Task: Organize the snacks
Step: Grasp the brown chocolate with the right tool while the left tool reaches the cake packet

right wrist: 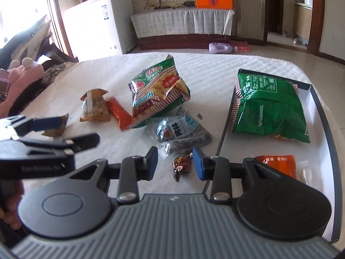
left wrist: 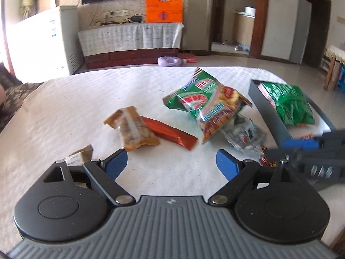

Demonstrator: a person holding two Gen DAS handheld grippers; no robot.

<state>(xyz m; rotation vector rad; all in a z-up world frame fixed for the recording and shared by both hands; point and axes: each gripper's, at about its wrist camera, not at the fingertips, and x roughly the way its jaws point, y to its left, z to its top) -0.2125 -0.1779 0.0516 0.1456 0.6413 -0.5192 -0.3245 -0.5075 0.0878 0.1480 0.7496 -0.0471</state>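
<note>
Snacks lie on a white-covered table. A prawn cracker bag (left wrist: pixel 207 105) (right wrist: pixel 157 95) lies in the middle, with a clear seed packet (left wrist: pixel 245 135) (right wrist: pixel 181 131) beside it. An orange bar (left wrist: pixel 170 133) (right wrist: pixel 118 114) and a tan nut bar (left wrist: pixel 133 128) (right wrist: pixel 94 105) lie to the left. A grey tray (left wrist: pixel 267 108) (right wrist: pixel 323 116) on the right holds a green bag (left wrist: pixel 289 103) (right wrist: pixel 269 110) and an orange packet (right wrist: pixel 278 164). My left gripper (left wrist: pixel 171 164) is open and empty above the cloth. My right gripper (right wrist: pixel 175 164) is open around a brown wrapped candy (right wrist: pixel 182 165).
A small tan packet (left wrist: pixel 80 156) (right wrist: pixel 57 127) lies at the left near the left gripper. Beyond the table are a TV stand with an orange box (left wrist: pixel 163 6), a white freezer (left wrist: pixel 43 43) and a purple bottle (left wrist: pixel 170 61) on the floor.
</note>
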